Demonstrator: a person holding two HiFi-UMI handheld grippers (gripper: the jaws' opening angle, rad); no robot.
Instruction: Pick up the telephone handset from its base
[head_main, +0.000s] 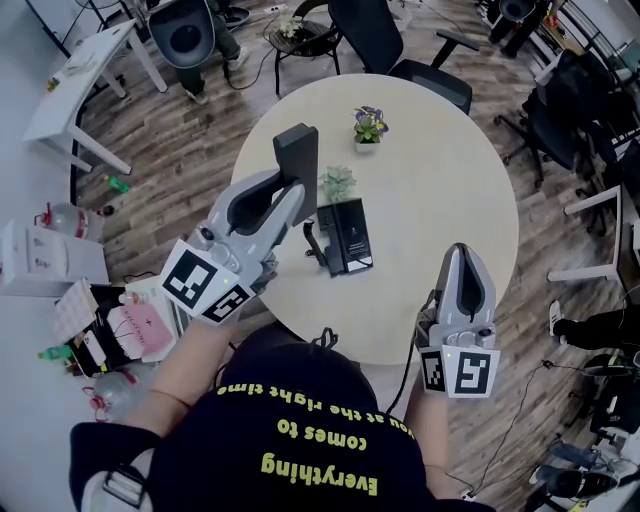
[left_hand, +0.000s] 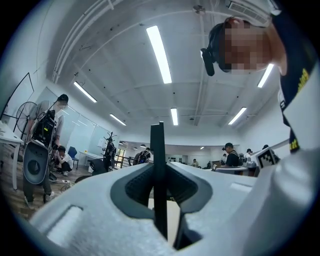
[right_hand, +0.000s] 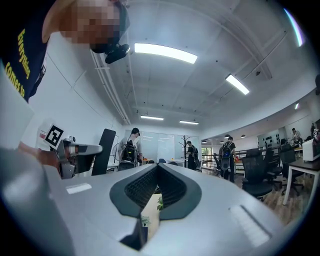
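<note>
My left gripper (head_main: 293, 190) is shut on the dark flat telephone handset (head_main: 297, 155), which stands upright above the round table's left part, clear of the black base (head_main: 347, 237). The base lies on the table just right of that gripper, with its cord (head_main: 314, 246) beside it. In the left gripper view the handset (left_hand: 159, 170) shows edge-on as a thin dark bar between the jaws. My right gripper (head_main: 462, 252) hovers at the table's near right edge, shut and empty. From the right gripper view (right_hand: 157, 167) the raised handset (right_hand: 104, 150) is at the left.
The round pale table (head_main: 440, 200) also carries a small succulent (head_main: 337, 183) behind the base and a purple-flowered pot (head_main: 369, 126) farther back. Black office chairs (head_main: 370, 35) ring the far side. A white desk (head_main: 85, 70) and floor clutter (head_main: 110, 330) are at the left.
</note>
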